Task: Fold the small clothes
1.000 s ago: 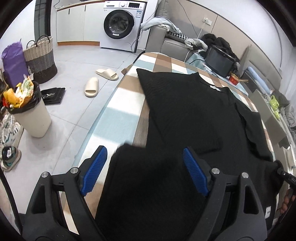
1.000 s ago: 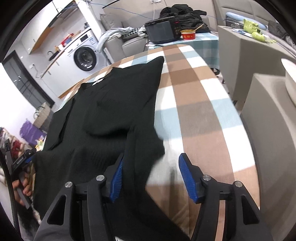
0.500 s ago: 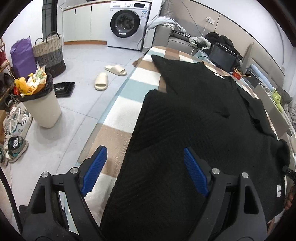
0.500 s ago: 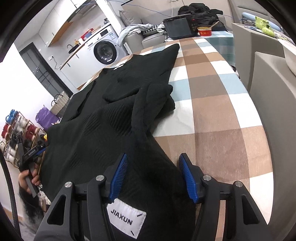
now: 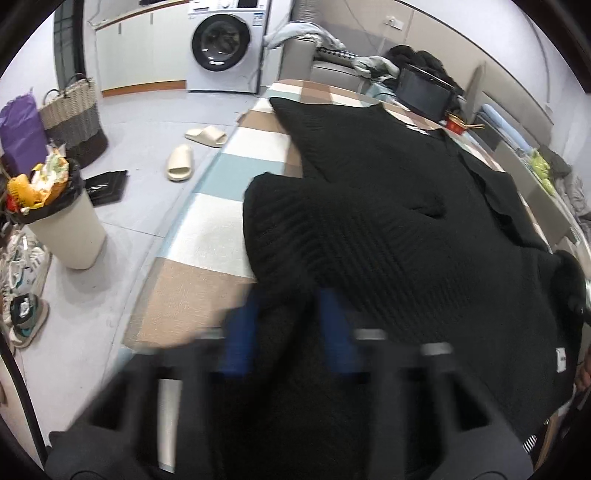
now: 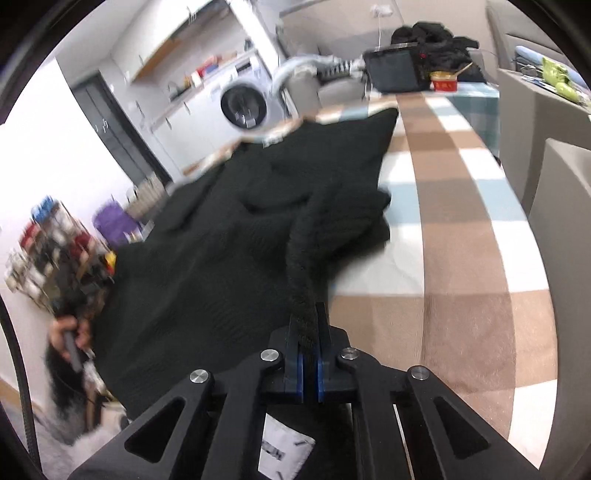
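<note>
**Inspector:** Count, left wrist view, left to right. One purple bag (image 5: 20,134) and one woven basket (image 5: 72,118) at upper left; one lined bin (image 5: 61,221) heaped with wrappers below them; sneakers (image 5: 26,291) at the left edge, number unclear. Two beige slippers (image 5: 192,151) on the floor, one black tray (image 5: 107,186) beside them. One washing machine (image 5: 225,44) at top centre; its panel lettering is too small to read.

**Operator:** And the garment?

**Inspector:** One black ribbed garment (image 5: 388,236) spread over the checked cloth (image 5: 210,221), filling the centre and right of both views. Your left gripper (image 5: 291,332) is blurred at lower centre. Its jaws have just been closing, and the blue pads (image 5: 240,336) now pinch the garment's near hem between them. Your right gripper (image 6: 309,354) has also just been closing; its jaws are clamped on a rolled edge of the same garment, which rises straight out of them.

**Operator:** Labels?

**Inspector:** One white tag (image 5: 560,360) at lower right in the left view, one white label (image 6: 284,448) beneath your right gripper; both unreadable. Obstructions at the far end: one dark screen (image 6: 395,68), one red bowl (image 6: 445,82), dark clothing (image 6: 432,35) piled behind.
</note>
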The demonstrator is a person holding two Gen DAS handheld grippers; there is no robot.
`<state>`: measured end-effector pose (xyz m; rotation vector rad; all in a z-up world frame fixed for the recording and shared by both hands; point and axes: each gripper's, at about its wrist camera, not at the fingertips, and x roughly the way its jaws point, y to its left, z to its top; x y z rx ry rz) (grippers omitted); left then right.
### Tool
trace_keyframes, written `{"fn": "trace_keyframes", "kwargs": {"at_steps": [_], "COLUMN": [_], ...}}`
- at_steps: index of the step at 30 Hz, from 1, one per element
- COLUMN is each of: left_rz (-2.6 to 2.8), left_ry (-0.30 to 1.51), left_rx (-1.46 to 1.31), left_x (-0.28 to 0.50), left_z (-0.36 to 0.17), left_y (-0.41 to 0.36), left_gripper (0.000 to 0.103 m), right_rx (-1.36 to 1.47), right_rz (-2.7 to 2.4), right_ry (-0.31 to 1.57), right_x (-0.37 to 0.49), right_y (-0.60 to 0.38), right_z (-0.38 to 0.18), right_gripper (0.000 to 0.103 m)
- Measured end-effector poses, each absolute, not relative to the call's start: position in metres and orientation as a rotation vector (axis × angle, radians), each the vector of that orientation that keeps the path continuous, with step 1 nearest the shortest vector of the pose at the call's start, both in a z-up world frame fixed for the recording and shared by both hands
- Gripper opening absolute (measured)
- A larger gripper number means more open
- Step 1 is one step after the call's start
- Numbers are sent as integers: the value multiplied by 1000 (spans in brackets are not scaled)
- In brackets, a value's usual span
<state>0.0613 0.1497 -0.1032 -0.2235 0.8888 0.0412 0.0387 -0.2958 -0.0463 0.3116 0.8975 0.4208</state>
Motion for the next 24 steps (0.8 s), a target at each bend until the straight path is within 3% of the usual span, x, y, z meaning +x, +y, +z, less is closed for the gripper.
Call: {"fn": "trace_keyframes", "kwargs": {"at_steps": [7, 9, 11, 13, 15, 17, 18, 19, 20, 24], "left_rz": [-1, -10, -30, -32, -25, -33, -35, -39, -41, -48], "left_ry": [851, 857, 864, 863, 855, 855, 853, 857, 856, 774], "left_rx": [-225, -203, -196, -190, -181, -181, -180, -176, -176, -187], "left_x": [37, 32, 28, 27, 26, 27, 27, 27, 26, 12], "left_z": [-89, -89, -90, -92, -93, -95, -96, -97, -96, -76], "left_y": [142, 138, 135, 131, 129, 128, 127, 127, 127, 131], "left_gripper": [7, 8, 23, 58, 60, 51, 29, 11, 8, 5], "right_rx": [429, 455, 469, 450, 417, 377, 343, 312, 277, 223], "right_rz": [342, 378, 423, 446, 469, 460, 445, 432, 428, 442], "right_ry": [818, 837, 881, 895, 905, 910, 915, 916, 919, 865], "right_x": [31, 32, 33, 31, 29, 28, 28, 27, 26, 15], "right_y": [-335, -336, -334, -330, -325, -320, -317, -315, -312, -309], "right_z": [-34, -40, -46, -51, -55, -59, -61, -63, -63, -50], "right_gripper": [4, 10, 20, 40, 43, 43, 35, 12, 5, 4]}}
